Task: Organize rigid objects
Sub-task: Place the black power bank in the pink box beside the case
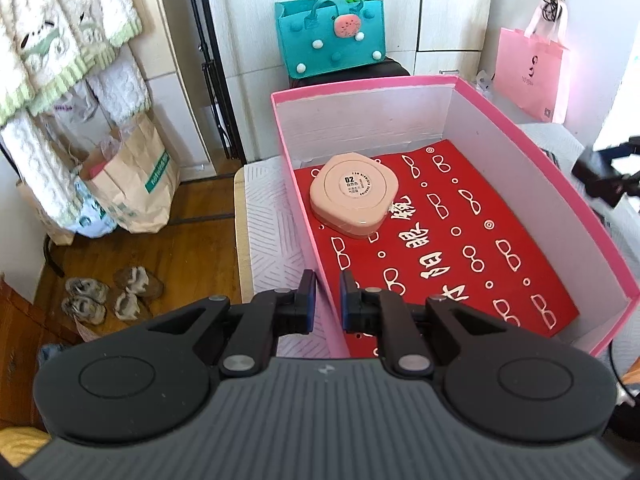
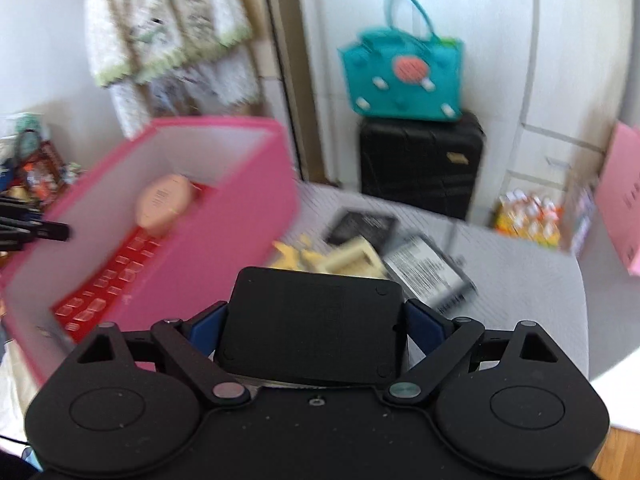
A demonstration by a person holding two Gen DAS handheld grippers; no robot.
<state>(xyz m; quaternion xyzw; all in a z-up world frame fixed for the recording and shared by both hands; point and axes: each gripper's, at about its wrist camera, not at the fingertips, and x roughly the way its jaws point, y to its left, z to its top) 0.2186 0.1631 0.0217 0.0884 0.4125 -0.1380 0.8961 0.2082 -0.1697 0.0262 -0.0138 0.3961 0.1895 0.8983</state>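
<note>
A: So, in the left wrist view, why do the left tongs [image 1: 327,294] sit at the pink box [image 1: 460,208]?

B: They're pinched on its near wall, probably steadying it. 1 peach compact [image 1: 354,199] already lies inside on the red lining.

A: And the right wrist view?

B: The right tongs [image 2: 314,330] clamp a flat black case [image 2: 314,326] by its sides, above the worktop [image 2: 520,280], likely bound for the box. Other items wait nearby, blurred.
</note>
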